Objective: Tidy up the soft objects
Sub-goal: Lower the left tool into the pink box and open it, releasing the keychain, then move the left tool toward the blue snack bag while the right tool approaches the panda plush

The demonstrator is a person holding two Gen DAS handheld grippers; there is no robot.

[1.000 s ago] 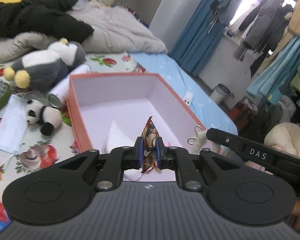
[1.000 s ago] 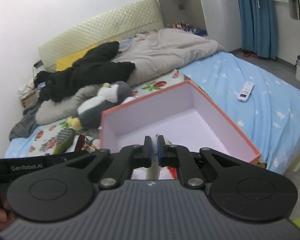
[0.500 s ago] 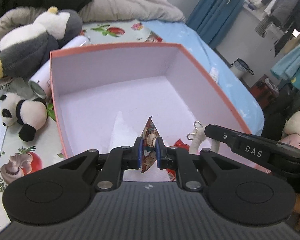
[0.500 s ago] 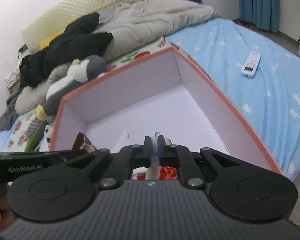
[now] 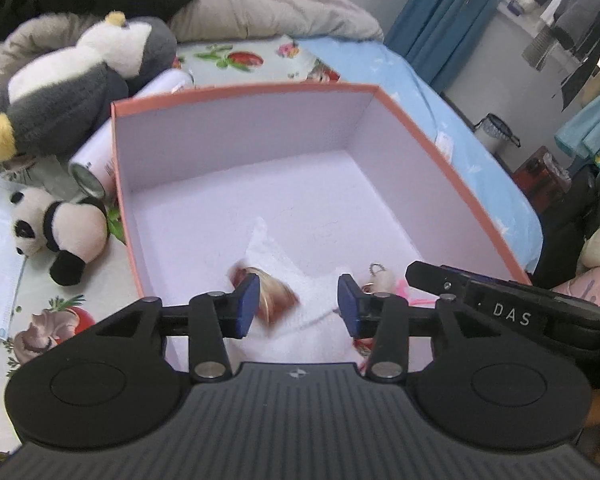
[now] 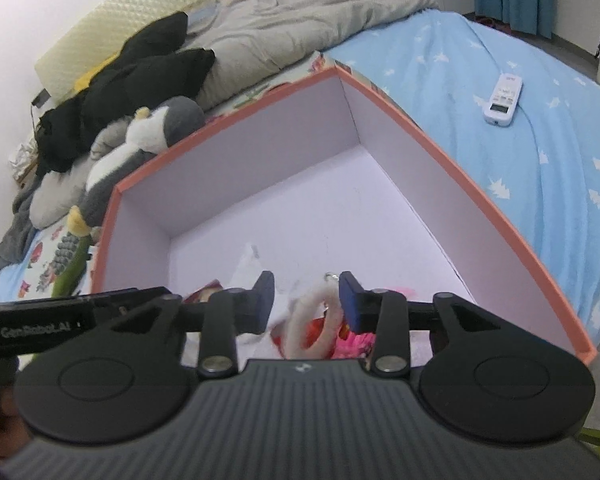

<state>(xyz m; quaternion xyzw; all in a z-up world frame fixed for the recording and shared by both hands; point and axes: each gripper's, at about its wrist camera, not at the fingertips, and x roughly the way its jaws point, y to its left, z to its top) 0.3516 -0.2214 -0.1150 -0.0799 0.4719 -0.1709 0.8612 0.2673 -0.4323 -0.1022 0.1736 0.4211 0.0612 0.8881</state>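
Now both grippers hang over the near end of the orange box (image 5: pixel 452 168), which sits on the bed; the left gripper (image 5: pixel 296 306) has its jaws opening, and a blurred red-and-tan packet (image 5: pixel 274 296) lies loose between them on white cloth (image 5: pixel 300 280) on the box floor, touching neither pad; the right gripper (image 6: pixel 306 304) is opening too, with a cream plush keychain (image 6: pixel 320 320) between its jaws, unclamped; outside the box's left wall lie a small panda toy (image 5: pixel 56 232), a penguin plush (image 5: pixel 80 84) and a white can (image 5: pixel 96 156).
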